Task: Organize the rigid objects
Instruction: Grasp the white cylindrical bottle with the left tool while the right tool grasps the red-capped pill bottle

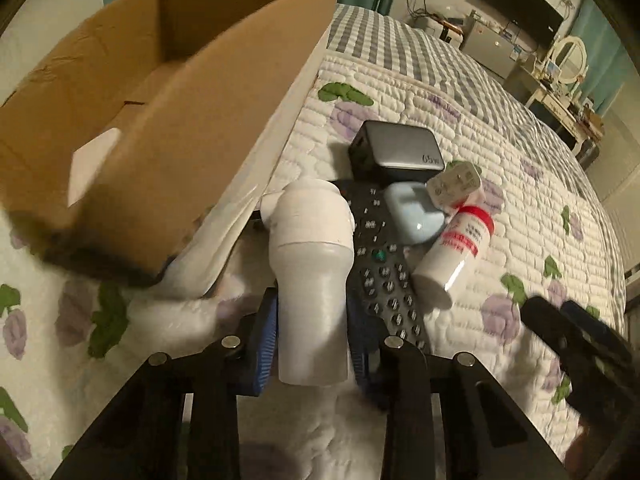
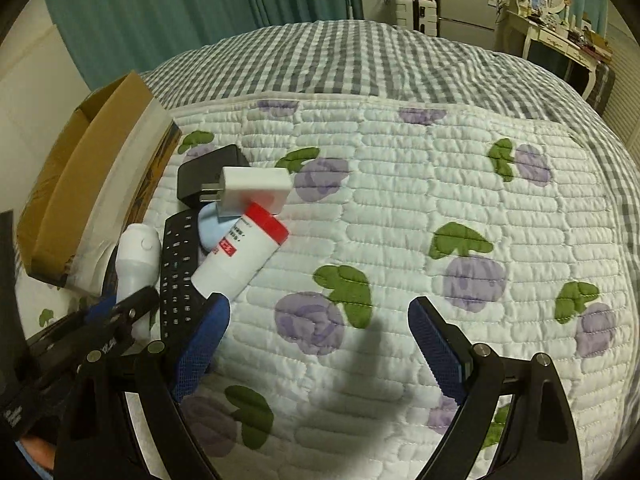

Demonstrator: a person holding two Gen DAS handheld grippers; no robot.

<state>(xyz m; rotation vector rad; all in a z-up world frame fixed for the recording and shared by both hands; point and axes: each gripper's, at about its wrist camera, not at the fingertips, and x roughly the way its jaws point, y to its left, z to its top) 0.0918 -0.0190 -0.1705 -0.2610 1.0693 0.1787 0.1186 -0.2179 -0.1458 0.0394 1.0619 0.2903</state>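
My left gripper (image 1: pixel 314 332) is shut on a white plastic device (image 1: pixel 310 272) with a rounded head; it also shows in the right wrist view (image 2: pixel 136 264). Beside it lie a black remote (image 1: pixel 384 280), a light blue case (image 1: pixel 414 212), a white bottle with a red cap (image 1: pixel 452 252), a white plug adapter (image 1: pixel 454 188) and a dark 65W charger (image 1: pixel 396 152). An open cardboard box (image 1: pixel 132 120) stands just left of the pile. My right gripper (image 2: pixel 316 344) is open and empty over the quilt, right of the bottle (image 2: pixel 240 256).
The objects lie on a white quilt with purple flowers (image 2: pixel 400 220) over a grey checked bedspread (image 2: pixel 360 60). Teal curtains (image 2: pixel 180 8) hang behind the bed. A fridge and a dressing table (image 2: pixel 560 36) stand at the far right.
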